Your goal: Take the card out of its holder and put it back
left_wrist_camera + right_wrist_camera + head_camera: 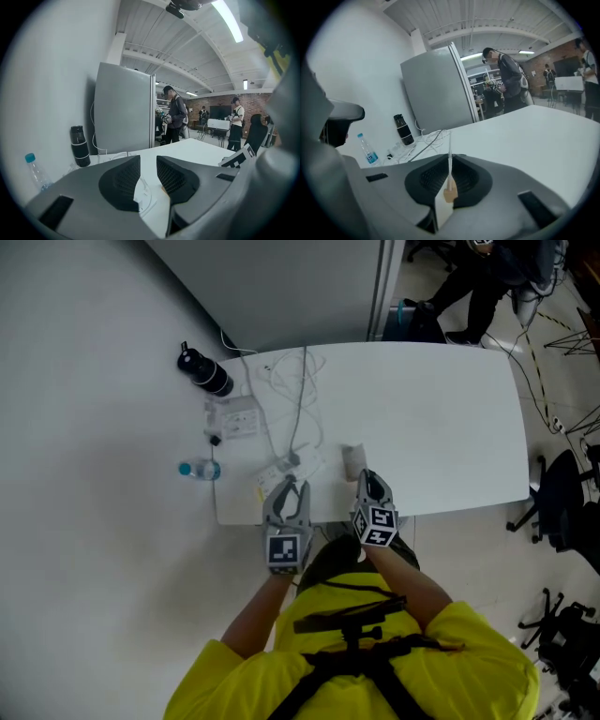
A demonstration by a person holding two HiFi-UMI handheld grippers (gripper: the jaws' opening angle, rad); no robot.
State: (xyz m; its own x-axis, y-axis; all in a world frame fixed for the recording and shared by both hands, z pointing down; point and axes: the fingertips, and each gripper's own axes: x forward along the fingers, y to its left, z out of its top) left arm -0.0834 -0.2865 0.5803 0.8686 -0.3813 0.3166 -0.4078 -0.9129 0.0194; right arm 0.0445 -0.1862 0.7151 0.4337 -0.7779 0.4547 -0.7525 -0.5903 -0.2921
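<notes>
right gripper clamped on thin edge-on card, white table

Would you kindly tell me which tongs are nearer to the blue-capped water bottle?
Left. The left tongs sit just right of the water bottle in the head view; the right tongs, shut on the card, lie further right, beyond the left ones.

**A:** Right side of the table is wide open, bare white top clear to the far edge!

**B:** Left's crowded, though: cables trail down to the left gripper, power strip beside them.

**A:** Black flask and water bottle line the wall.

**B:** Grey cabinet walls off the back. Right gripper, clamped on the card, has clear top ahead and to its right.
</notes>
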